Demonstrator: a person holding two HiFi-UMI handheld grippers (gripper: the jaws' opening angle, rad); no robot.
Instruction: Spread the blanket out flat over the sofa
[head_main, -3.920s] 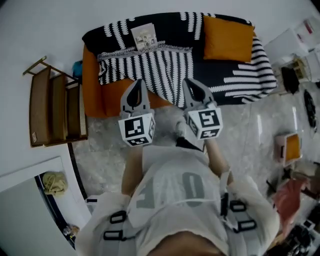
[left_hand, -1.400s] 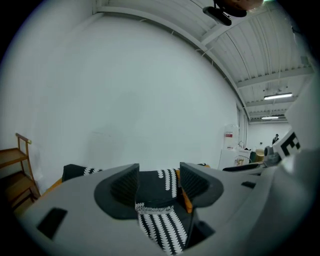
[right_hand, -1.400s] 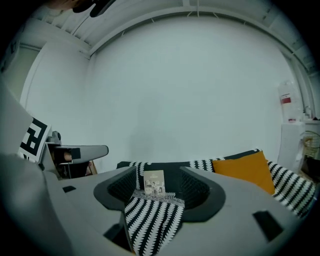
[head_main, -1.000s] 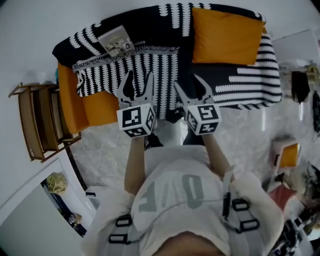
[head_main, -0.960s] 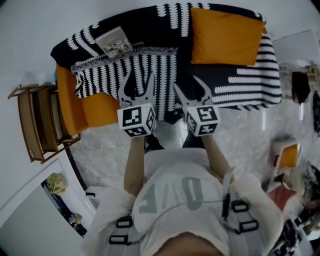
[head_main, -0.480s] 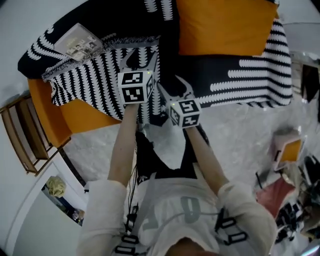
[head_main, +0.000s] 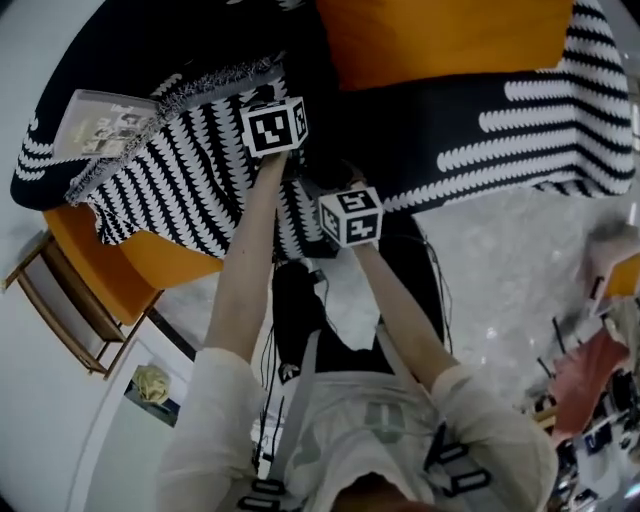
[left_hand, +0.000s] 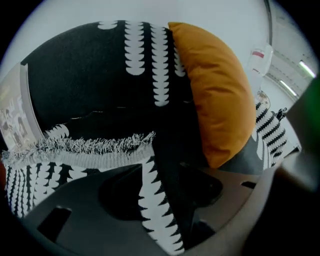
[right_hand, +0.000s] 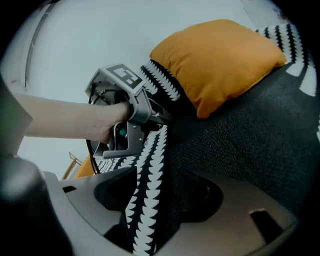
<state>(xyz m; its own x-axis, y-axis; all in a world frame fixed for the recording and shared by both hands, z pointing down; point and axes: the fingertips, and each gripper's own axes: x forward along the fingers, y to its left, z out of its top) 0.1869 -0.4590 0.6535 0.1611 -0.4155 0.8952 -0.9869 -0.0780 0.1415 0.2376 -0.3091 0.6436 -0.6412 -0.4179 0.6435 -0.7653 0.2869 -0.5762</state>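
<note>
A black-and-white patterned blanket (head_main: 190, 185) with a fringed edge (left_hand: 80, 147) lies partly folded over the orange sofa (head_main: 150, 262). My left gripper (head_main: 264, 98) reaches far over the seat, shut on a raised fold of the blanket (left_hand: 160, 200), near the fringe. My right gripper (head_main: 327, 183) is closer to the sofa's front, shut on the same ridge of cloth (right_hand: 145, 200). In the right gripper view the left gripper (right_hand: 161, 118) sits just ahead along the fold. In the left gripper view the jaws (left_hand: 167, 172) pinch the cloth.
An orange cushion (head_main: 440, 35) rests on the sofa's right half, close to the grippers (left_hand: 220, 95) (right_hand: 220, 55). A booklet (head_main: 105, 122) lies on the blanket's left end. A wooden rack (head_main: 60, 310) stands left of the sofa. Clutter sits on the floor at right (head_main: 600, 350).
Both grippers have moved forward from in front of the sofa onto the blanket and shut on a fold. The left gripper has gone farthest toward the sofa back.
</note>
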